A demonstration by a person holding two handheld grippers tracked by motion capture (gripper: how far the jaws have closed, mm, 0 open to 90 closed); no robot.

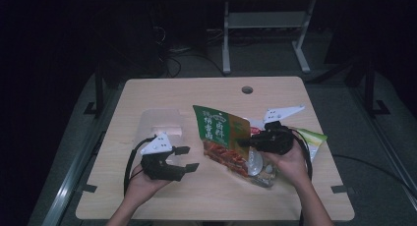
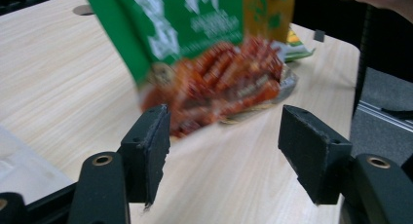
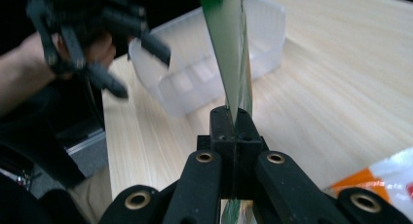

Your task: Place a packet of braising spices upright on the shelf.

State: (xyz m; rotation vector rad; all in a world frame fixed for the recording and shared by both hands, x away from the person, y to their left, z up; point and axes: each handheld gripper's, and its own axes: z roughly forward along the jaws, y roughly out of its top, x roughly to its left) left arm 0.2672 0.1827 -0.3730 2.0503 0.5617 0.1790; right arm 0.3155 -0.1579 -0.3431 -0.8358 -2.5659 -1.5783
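Right of centre in the high view, the right gripper [image 1: 248, 142] has its jaws clamped on the edge of a green-and-red printed snack pouch [image 1: 221, 137], lifted above the wooden table [image 1: 162, 93]. At lower left, the left gripper [image 1: 186, 158] has its jaws wide apart, holding nothing.

Bare table [image 1: 162, 96] behind the clear tub [image 1: 161, 124]; green packet [image 1: 221, 137] blocks centre.

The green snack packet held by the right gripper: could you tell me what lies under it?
Under the green snack packet lies a silvery packet on the table; its covered part cannot be seen.
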